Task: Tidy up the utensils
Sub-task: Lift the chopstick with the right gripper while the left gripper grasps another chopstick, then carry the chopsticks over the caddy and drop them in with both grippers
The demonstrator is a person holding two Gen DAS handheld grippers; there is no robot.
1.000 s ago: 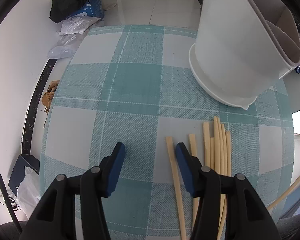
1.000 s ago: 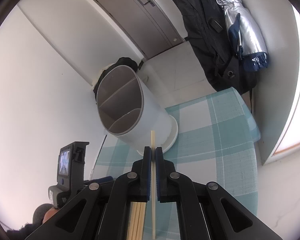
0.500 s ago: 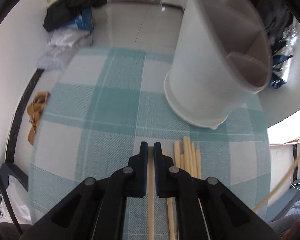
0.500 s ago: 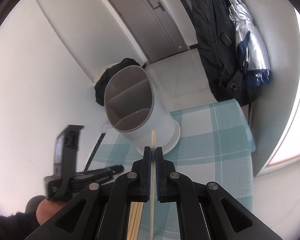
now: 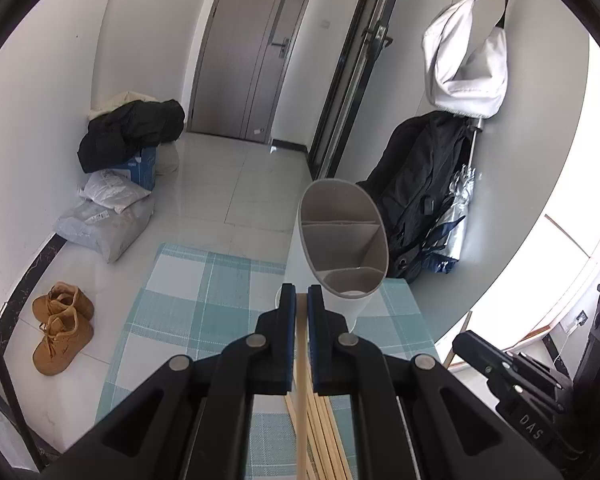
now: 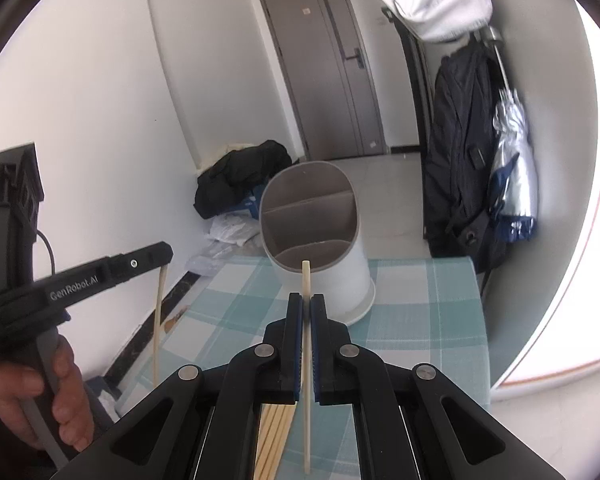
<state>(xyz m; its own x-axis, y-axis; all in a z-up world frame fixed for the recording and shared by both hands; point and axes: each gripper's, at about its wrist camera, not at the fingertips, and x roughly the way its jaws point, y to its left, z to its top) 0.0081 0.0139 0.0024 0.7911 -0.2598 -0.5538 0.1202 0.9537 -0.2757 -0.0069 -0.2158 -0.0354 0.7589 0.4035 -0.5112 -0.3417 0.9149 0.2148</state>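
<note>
A white utensil holder [image 5: 344, 248] with grey divided compartments stands at the far side of the checked tablecloth [image 5: 204, 300]; it also shows in the right wrist view [image 6: 316, 248]. My left gripper [image 5: 301, 300] is shut on a wooden chopstick [image 5: 301, 384] and is lifted above the table. In the right wrist view this gripper [image 6: 162, 256] holds its chopstick [image 6: 158, 320] hanging down at the left. My right gripper [image 6: 307, 304] is shut on another chopstick [image 6: 307, 344], whose tip points at the holder. Several loose chopsticks [image 5: 324, 420] lie on the cloth below both grippers.
The table's edges fall off to a tiled floor with brown shoes [image 5: 60, 328], bags [image 5: 104, 220] and a dark jacket pile [image 5: 132, 132] at the left. A black backpack [image 5: 424, 196] and an umbrella [image 6: 512, 168] hang on the right wall.
My left gripper closed on a chopstick from the pile and lifted it well above the table, tilting up. My right gripper kept its chopstick and swung to face the holder.
</note>
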